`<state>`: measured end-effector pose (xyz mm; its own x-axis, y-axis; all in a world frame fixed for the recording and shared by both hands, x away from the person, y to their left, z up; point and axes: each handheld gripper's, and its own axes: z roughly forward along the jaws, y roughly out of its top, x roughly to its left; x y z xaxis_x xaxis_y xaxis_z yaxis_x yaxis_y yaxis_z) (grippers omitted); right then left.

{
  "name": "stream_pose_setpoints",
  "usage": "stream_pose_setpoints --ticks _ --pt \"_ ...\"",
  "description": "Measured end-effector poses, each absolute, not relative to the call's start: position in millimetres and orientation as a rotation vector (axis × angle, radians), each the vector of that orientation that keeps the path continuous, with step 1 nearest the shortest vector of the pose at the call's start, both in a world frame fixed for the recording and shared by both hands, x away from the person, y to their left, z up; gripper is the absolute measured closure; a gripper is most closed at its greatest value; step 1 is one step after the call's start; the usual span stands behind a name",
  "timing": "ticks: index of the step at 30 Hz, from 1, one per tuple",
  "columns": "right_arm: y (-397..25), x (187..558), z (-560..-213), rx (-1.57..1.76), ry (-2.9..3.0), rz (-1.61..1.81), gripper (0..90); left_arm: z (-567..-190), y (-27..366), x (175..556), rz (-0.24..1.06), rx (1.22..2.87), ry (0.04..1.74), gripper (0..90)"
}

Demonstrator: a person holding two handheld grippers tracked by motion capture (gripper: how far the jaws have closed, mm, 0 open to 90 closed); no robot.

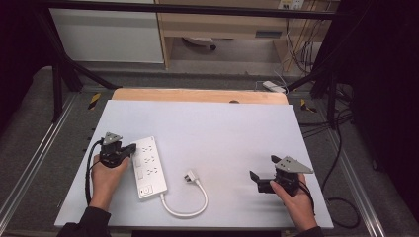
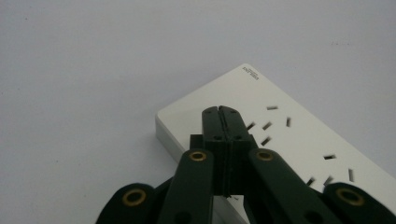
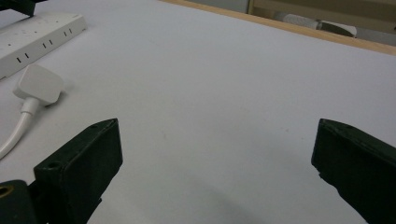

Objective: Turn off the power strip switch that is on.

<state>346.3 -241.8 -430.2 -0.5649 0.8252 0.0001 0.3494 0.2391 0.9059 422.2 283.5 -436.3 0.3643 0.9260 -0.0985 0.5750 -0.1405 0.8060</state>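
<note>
A white power strip [image 1: 148,167] lies on the white table top [image 1: 222,128], left of centre, with its white cable [image 1: 190,210] looping round to a white plug [image 1: 190,175] that lies loose on the table. My left gripper [image 1: 131,147] is shut with nothing between the jaws, its tips resting over the strip's left edge near the far end. In the left gripper view the closed tips [image 2: 222,112] sit over the strip [image 2: 299,140] near its sockets. My right gripper [image 1: 262,169] stands open at the right, well apart from the plug [image 3: 39,83]; its jaws [image 3: 217,154] hold nothing.
A wooden strip [image 1: 197,95] borders the table's far edge. Metal frame rails [image 1: 29,148] run down both sides, and dark cables [image 1: 341,197] trail off the right side. A cabinet and wiring [image 1: 296,44] stand beyond the table.
</note>
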Motion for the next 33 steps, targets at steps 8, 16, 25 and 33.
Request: stream_pose_setpoints --ticks 8,16,25,33 --pt "-241.5 346.4 -430.5 1.071 2.035 1.293 2.3 -437.0 284.1 422.2 0.551 1.819 1.318 89.9" --pt "-242.0 346.4 -430.6 1.074 2.035 1.293 2.3 -437.1 284.4 422.3 0.547 1.814 1.321 89.9" --pt "-241.8 346.8 -431.1 1.074 2.036 1.293 2.3 -437.2 285.1 422.6 0.539 1.812 1.322 89.9" --pt "-241.7 347.0 -431.3 1.073 2.037 1.293 2.3 -437.3 285.6 422.9 0.536 1.805 1.326 89.9"
